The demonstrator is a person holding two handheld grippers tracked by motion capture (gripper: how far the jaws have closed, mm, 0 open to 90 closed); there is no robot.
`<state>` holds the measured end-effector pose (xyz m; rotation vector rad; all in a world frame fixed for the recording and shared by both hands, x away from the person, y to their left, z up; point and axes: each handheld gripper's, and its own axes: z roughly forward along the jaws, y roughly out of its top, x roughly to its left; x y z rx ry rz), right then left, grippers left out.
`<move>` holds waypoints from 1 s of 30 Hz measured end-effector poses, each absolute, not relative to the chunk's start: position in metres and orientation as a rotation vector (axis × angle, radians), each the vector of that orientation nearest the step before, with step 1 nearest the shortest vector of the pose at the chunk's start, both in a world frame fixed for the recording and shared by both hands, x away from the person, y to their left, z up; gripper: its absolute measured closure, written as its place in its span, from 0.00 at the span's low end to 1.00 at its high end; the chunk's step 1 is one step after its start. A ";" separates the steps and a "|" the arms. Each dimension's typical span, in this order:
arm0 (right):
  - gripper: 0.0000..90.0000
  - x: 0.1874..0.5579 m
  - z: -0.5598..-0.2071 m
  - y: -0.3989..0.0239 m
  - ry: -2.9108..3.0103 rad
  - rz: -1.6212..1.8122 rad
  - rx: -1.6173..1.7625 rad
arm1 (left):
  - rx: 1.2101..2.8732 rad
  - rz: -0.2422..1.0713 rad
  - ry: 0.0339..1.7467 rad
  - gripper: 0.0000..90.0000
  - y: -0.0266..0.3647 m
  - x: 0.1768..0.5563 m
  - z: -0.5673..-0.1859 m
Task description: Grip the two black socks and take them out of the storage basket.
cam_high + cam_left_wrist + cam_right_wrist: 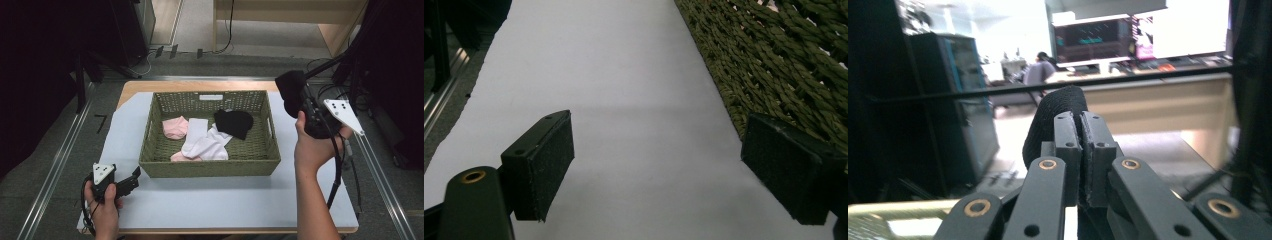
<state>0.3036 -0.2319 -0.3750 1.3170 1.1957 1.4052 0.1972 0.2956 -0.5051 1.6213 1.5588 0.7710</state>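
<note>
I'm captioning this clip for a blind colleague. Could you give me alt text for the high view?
The right gripper, raised beside a green woven basket, is shut on a black sock. In the basket lie pink, white and black socks; the left gripper rests open on the white table.

Basket mid-table, socks inside, left gripper before its left corner, right gripper raised right

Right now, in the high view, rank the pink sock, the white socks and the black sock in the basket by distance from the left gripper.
From the left gripper:
1. Pink sock, basket's left.
2. White socks, middle; nearly level with the pink.
3. Black sock, back right.
</note>
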 end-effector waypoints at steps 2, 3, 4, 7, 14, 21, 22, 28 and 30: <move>0.97 0.301 -0.387 -0.241 1.203 1.374 1.347 | 1.619 0.769 1.560 0.17 0.296 0.197 -0.505; 0.97 0.300 -0.394 -0.245 1.207 1.357 1.361 | 1.620 0.770 1.558 0.17 0.296 0.197 -0.505; 0.97 0.299 -0.402 -0.248 1.210 1.340 1.378 | 1.619 0.770 1.558 0.17 0.296 0.197 -0.505; 0.96 0.297 -0.423 -0.258 1.223 1.304 1.441 | 1.617 0.769 1.558 0.17 0.296 0.197 -0.505; 0.72 0.295 -0.446 -0.272 1.204 1.345 1.591 | 1.621 0.778 1.559 0.17 0.295 0.197 -0.505; 0.65 0.295 -0.424 -0.254 1.247 1.351 1.499 | 1.619 0.788 1.558 0.17 0.295 0.196 -0.505; 0.65 0.295 -0.420 -0.247 1.265 1.354 1.474 | 1.617 0.788 1.558 0.17 0.295 0.196 -0.505; 0.64 0.301 -0.401 -0.213 1.356 1.380 1.368 | 1.613 0.791 1.552 0.16 0.295 0.196 -0.505; 0.64 0.305 -0.397 -0.201 1.382 1.391 1.344 | 1.614 0.788 1.555 0.16 0.295 0.196 -0.505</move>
